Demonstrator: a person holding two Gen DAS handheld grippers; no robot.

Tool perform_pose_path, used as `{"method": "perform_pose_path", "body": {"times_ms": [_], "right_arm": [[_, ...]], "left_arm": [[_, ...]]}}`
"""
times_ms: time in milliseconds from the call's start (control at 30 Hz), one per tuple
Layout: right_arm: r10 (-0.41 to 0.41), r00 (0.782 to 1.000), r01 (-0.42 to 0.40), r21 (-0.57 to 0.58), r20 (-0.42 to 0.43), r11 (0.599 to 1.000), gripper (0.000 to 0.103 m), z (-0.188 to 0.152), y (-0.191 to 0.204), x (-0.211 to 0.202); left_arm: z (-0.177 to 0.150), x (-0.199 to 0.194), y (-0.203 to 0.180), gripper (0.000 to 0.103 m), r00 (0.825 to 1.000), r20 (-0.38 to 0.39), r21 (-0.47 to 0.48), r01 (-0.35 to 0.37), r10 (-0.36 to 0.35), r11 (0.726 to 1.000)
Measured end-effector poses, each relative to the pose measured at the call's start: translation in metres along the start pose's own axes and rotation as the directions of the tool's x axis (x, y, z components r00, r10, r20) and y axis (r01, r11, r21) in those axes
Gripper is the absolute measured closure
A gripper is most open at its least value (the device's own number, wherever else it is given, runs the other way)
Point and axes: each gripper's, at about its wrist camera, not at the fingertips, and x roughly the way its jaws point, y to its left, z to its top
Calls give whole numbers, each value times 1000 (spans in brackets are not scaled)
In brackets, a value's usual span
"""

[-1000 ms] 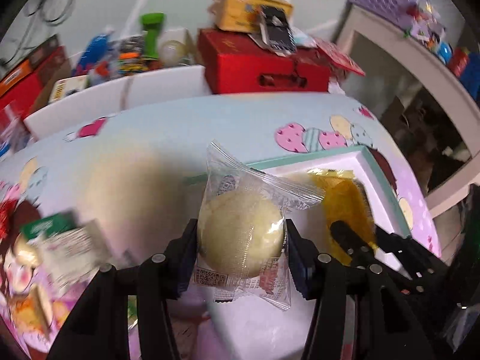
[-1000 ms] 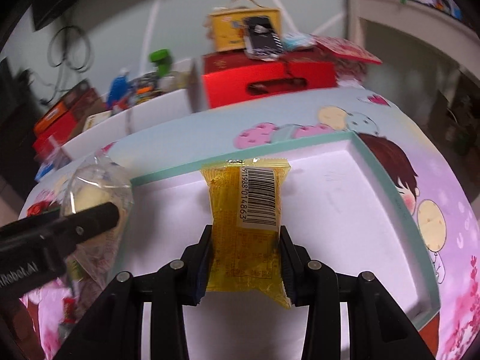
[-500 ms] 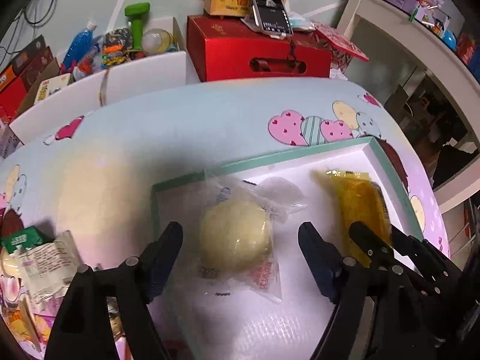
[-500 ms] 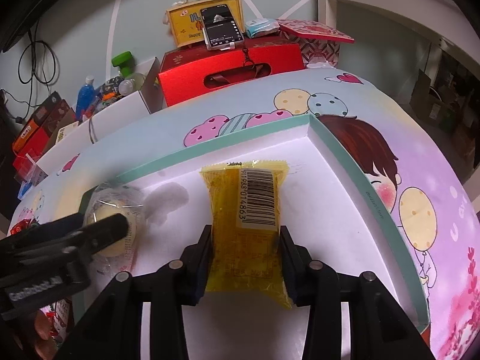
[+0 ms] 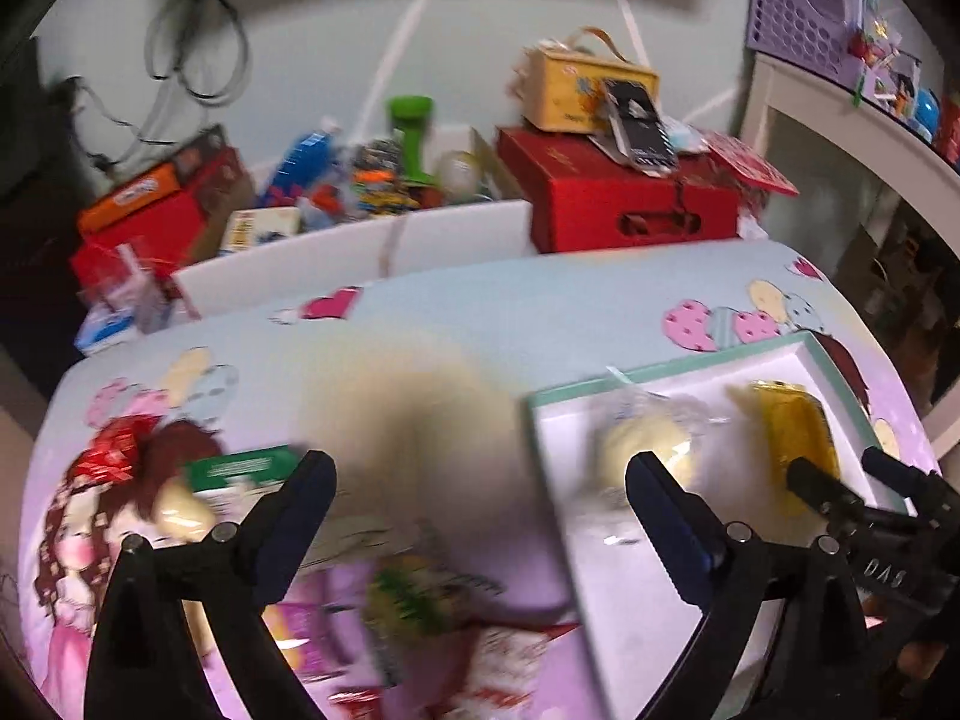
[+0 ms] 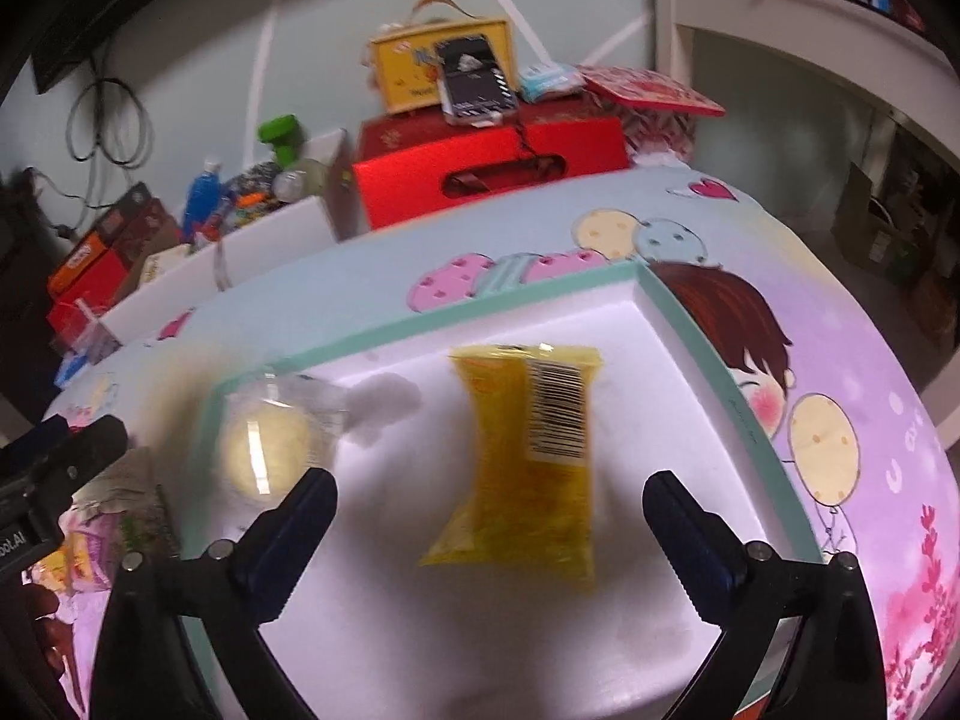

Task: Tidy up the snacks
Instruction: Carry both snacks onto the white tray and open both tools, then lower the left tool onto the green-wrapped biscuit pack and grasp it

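Note:
A white tray with a teal rim lies on the cartoon tablecloth. In it lie a round pale cake in a clear wrapper and a yellow snack packet with a barcode. My right gripper is open just short of the yellow packet, which lies free between the jaws. My left gripper is open over the cloth, left of the tray. Loose snack packets lie blurred under it, among them a green-labelled one.
A red box with a yellow case and a phone on it stands behind the table. A white box of bottles and clutter sits at the back left. A white shelf is at the right.
My right gripper has opened and let go of the yellow packet in the tray. My left gripper, open, has swung left away from the cake toward the loose snacks.

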Motion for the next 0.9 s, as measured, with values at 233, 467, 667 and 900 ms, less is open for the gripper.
{"method": "perform_pose_path", "body": {"times_ms": [233,467,667,900], "right_arm": [[34,996,-30,-46,82,999,0,-5,25,-25],[146,983,-144,-29,114,989,0,-9,50,-45],[253,962,-248,-56,103,967,0,-15,81,-54],[287,958,-284,-163,-6,945,0,-37,129,-44]], "left_arm": [[-22,-38,46,6,995,58,-59,-77,80,995],[-52,-63,89,6,990,32,-109,-131,135,985],[-76,-77,122,6,987,-6,-188,-160,162,969],[-96,-70,144,6,989,-76,-281,-145,129,949]]}}
